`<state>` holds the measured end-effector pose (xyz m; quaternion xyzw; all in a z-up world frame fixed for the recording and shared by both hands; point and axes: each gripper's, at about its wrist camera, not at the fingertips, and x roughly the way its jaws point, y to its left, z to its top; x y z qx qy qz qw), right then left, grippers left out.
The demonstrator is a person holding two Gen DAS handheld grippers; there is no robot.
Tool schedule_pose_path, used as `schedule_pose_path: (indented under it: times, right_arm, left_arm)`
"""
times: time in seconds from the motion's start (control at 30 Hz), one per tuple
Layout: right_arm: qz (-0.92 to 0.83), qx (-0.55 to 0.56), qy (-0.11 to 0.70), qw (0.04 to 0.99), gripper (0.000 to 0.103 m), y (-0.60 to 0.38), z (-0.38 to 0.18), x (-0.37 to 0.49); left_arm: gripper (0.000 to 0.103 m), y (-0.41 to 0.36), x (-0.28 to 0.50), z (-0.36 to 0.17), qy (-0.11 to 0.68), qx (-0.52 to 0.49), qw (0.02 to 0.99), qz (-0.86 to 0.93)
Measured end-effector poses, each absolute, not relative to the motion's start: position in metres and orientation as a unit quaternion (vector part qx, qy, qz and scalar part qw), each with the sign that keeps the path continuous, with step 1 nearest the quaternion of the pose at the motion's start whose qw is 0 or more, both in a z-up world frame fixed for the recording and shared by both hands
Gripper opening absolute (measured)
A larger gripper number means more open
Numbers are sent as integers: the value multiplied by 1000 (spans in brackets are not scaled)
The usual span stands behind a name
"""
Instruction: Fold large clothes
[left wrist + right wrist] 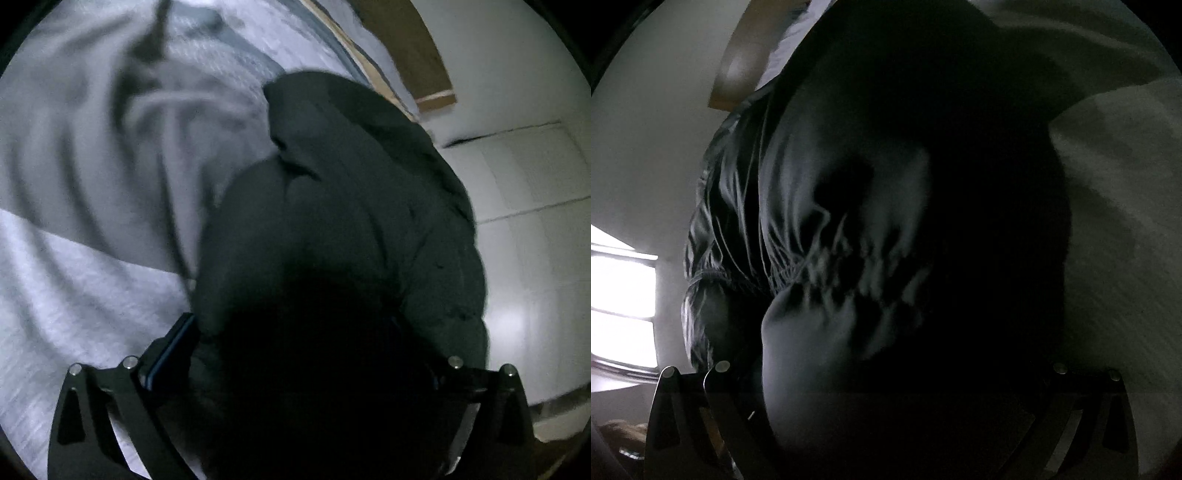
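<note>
In the left wrist view we see, at the far left, a pale grey quilted bed cover (74, 295) with a textured weave, and above it a rumpled light grey cloth (92, 147) lying in long soft folds, blurred by motion. Toward the middle sits the dark, puffy, padded jacket (351, 221), heaped on the bed cover and filling the space between our fingers. Our left gripper (295, 350) stands spread wide: its black left finger (173, 343) shows beside the jacket's edge, while the right one is lost in shadow, and we cannot tell whether either pad presses on the fabric. To the right of the jacket runs a light wooden bed edge (406, 55), and past it a pale tiled floor (524, 221).

In the right wrist view a bright window (620, 302) glows at the far left against a plain pale wall (646, 147). The same jacket fills the middle, its gathered, elastic-puckered hem close to the lens. It bulges over the mount of our right gripper (894, 376), hiding the fingers, so whether it is spread or pinching we cannot tell. At the right lies the grey bed cover again.
</note>
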<state>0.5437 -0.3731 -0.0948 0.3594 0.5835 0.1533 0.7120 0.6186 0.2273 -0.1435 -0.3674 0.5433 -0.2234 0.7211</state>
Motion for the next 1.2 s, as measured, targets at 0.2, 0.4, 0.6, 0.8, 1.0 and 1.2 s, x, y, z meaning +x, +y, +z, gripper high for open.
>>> schedule_pose_path:
  times: [0.2, 0.4, 0.6, 0.8, 1.0, 1.2]
  right_arm:
    - [240, 385, 571, 684, 103, -341, -111, 563]
    - [251, 391, 563, 684, 103, -332, -119, 567]
    - [242, 372, 562, 698, 103, -312, -121, 569]
    - [228, 380, 538, 717, 78, -294, -116, 568]
    - [240, 375, 506, 739, 51, -272, -104, 564]
    - [269, 337, 461, 776, 38, -252, -91, 561]
  left_arm:
    - [101, 216, 616, -158, 520, -435, 672, -297]
    - [101, 202, 615, -162, 516, -426, 680, -299]
    - [100, 179, 611, -156, 519, -393, 711, -266]
    - [47, 148, 600, -136, 504, -353, 739, -274]
    - [34, 136, 587, -132, 459, -364, 757, -289]
    - [30, 140, 570, -129, 399, -351, 784, -322]
